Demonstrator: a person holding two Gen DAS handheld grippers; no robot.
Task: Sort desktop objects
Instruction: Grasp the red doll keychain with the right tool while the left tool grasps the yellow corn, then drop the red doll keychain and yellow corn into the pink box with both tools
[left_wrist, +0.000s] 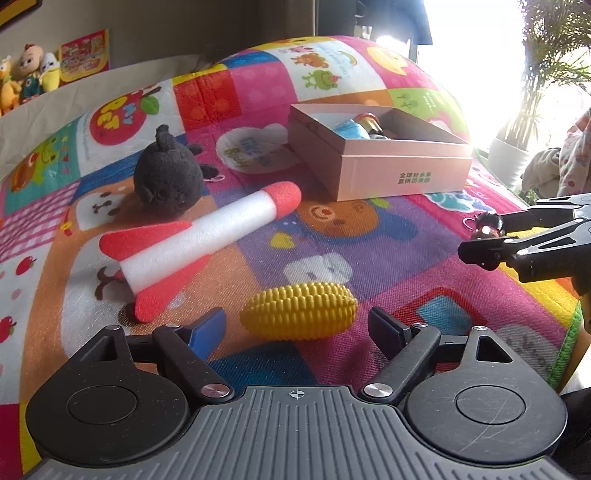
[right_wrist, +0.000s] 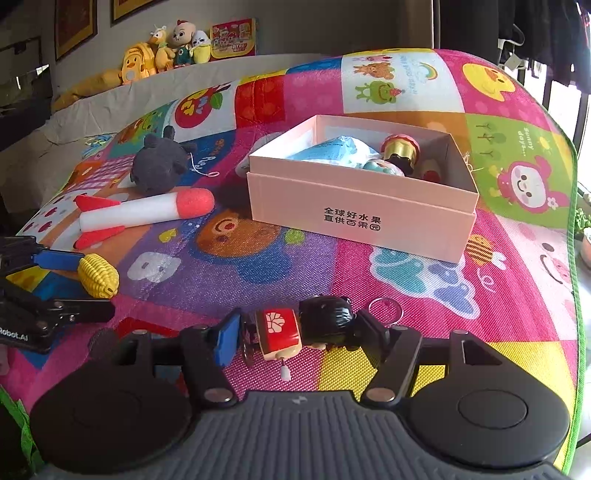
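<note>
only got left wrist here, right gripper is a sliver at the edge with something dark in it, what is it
Observer: A small doll keychain with a red body and black hair. It lies sideways between the fingers of the right gripper, which press on both its ends.
Operator: is its ring caught in the fingers
Observer: No, the key ring sticks out free beyond the right-hand finger.
Operator: whats already in the box
Observer: The pink box holds a blue bag, a gold-banded figure and a teal round toy. The near wall hides its floor.
</note>
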